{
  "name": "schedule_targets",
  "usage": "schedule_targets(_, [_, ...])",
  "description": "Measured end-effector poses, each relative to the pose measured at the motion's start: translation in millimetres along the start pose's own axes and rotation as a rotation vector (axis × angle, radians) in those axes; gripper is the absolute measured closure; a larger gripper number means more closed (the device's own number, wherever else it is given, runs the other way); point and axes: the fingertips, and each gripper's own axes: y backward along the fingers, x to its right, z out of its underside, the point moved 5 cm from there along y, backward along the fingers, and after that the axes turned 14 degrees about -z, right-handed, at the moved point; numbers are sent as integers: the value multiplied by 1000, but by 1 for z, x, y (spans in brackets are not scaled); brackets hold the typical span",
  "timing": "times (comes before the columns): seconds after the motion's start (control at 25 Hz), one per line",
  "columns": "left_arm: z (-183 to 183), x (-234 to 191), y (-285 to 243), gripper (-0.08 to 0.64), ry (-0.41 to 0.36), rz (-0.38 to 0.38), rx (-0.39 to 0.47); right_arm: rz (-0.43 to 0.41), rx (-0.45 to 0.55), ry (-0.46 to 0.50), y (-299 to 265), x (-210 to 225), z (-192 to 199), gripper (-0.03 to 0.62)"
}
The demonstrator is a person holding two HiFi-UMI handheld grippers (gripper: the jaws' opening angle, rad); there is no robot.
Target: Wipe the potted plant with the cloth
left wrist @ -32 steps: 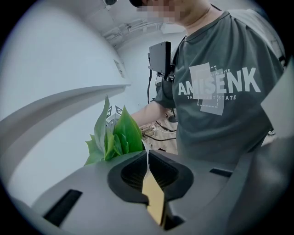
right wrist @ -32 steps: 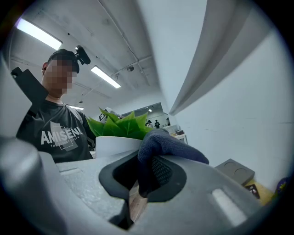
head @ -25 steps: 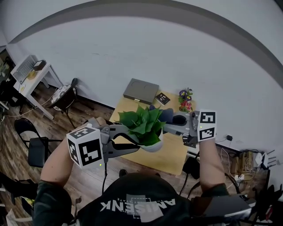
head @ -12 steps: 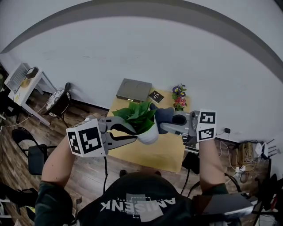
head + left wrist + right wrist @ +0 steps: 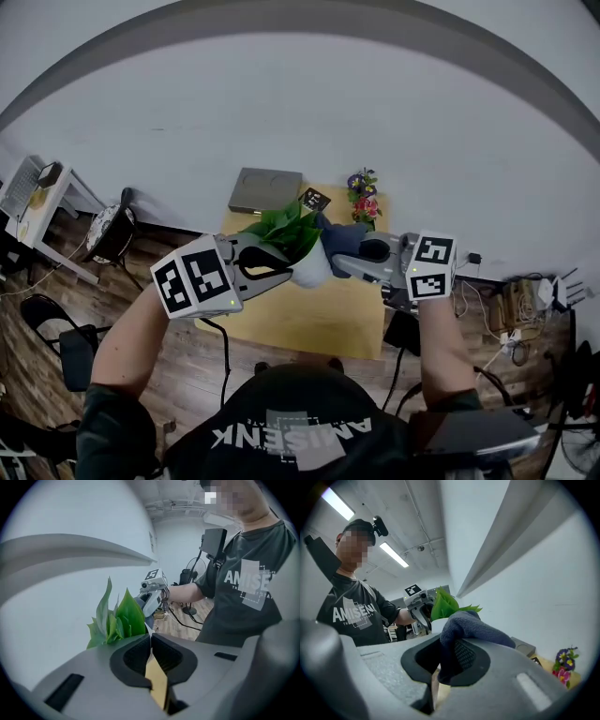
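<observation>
The potted plant [image 5: 286, 230] has broad green leaves and a white pot [image 5: 311, 272], and it hangs above the table. My left gripper [image 5: 292, 267] is shut on the pot's rim from the left; a thin white edge shows between its pads [image 5: 151, 639], with the leaves [image 5: 117, 620] just beyond. My right gripper [image 5: 345, 262] is shut on a dark blue cloth [image 5: 342, 239] that lies against the right side of the leaves. In the right gripper view the cloth [image 5: 464, 630] bulges from the jaws, and behind it are the plant [image 5: 446, 604] and the left gripper [image 5: 419, 604].
Below is a yellow wooden table [image 5: 309, 319] against a white wall. At its far edge lie a flat grey box [image 5: 265, 190], a marker card [image 5: 314, 199] and a small flower pot [image 5: 361, 192]. Chairs [image 5: 108, 234] stand left; cables [image 5: 525, 300] lie right.
The left gripper has carried the plant up the picture, toward the table's far side, and has rolled. The right gripper and cloth have followed alongside the leaves.
</observation>
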Motion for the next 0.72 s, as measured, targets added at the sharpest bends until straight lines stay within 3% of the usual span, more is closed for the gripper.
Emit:
schedule_targets(0.36, [4,-20,-29,546,241,-26,-51,174,-13,-2,-1,8,10,565])
schedule_targets(0.52, [8,-30,-41,546,323,-81,-76,242,-41,14,-7,10,14,565])
schedule_targets(0.72, [10,-38,-55,546,430,-97,-96,320,-84,29,-13,15,20,565])
